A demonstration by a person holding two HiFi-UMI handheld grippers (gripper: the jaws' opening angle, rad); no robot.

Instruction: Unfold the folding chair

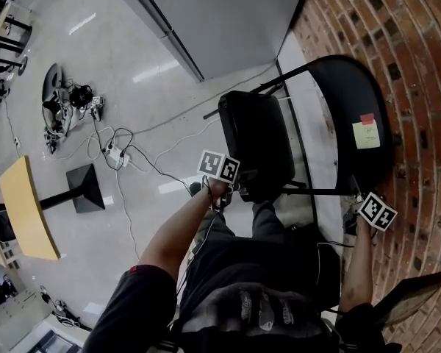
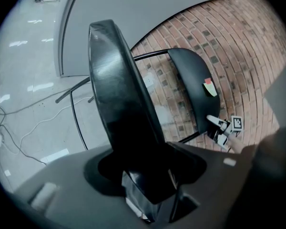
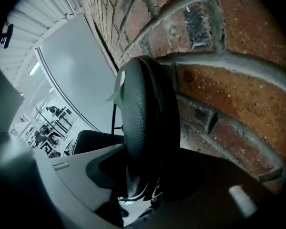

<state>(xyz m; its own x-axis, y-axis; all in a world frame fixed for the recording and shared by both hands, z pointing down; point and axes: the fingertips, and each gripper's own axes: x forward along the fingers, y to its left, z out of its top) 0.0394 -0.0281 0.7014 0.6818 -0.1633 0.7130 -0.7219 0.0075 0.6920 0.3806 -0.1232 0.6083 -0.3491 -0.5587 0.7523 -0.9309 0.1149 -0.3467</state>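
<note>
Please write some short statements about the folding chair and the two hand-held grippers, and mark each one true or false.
1. The left hand-held gripper grips a black chair pad. True.
2. The yellow note is stuck on that same pad. False: it is on the other pad, the one nearer the wall.
3. The right hand-held gripper is empty. False: it is shut on the other pad.
4. The chair stands beside a brick wall. True.

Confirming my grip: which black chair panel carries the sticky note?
The rounded panel beside the brick wall, in the right claw; the squarer panel in the left claw has none.
</note>
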